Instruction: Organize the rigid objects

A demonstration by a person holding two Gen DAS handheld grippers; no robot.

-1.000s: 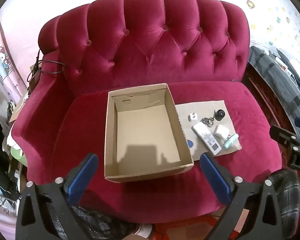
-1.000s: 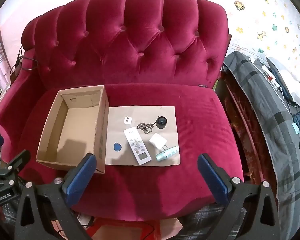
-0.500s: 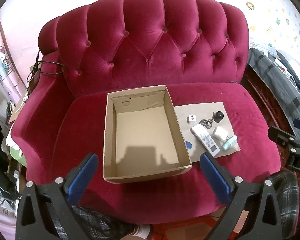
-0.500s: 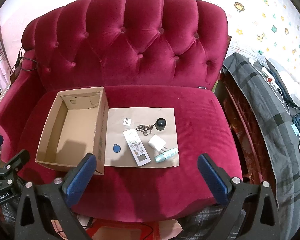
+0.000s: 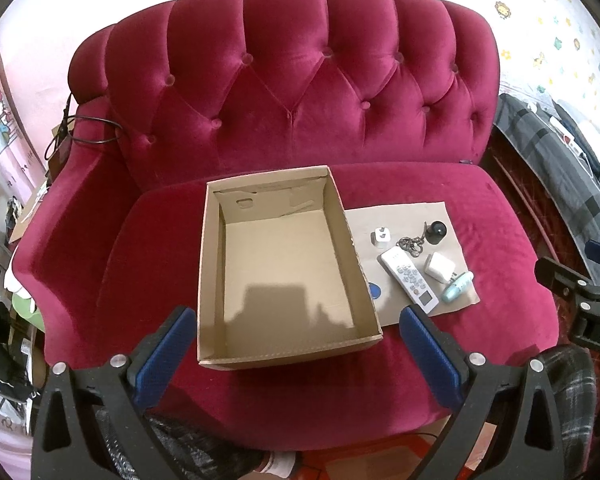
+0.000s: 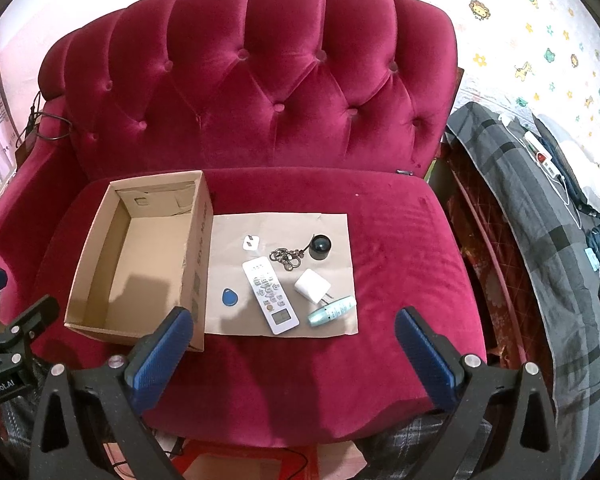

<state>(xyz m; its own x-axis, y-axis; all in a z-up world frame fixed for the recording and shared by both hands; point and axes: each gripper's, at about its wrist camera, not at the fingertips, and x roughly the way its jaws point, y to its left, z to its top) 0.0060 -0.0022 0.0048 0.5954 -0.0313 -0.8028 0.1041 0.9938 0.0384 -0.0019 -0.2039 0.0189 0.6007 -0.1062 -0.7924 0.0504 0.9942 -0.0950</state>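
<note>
From your left wrist camera, the left gripper point(image 5: 294, 350) hangs wide open and empty in front of the bare cardboard box point(image 5: 216, 280); bump its light near wall and it may skid across the plush sofa point(image 5: 284, 92). From the right wrist camera, your right gripper point(image 6: 292, 346) is likewise spread and holding nothing, short of the remote point(image 6: 271, 295), charger point(image 6: 311, 285), keychain point(image 6: 287, 257) and blue tag point(image 6: 230, 297) crowded on the paper sheet point(image 6: 332, 224), so a careless reach could knock neighbours or drag the sheet.

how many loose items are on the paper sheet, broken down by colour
white: 3 (remote control, charger plug, small adapter)
blue: 1 (key fob)
teal: 1 (small bottle)
black: 1 (round cap)
metal: 1 (key chain)
total: 7
</note>
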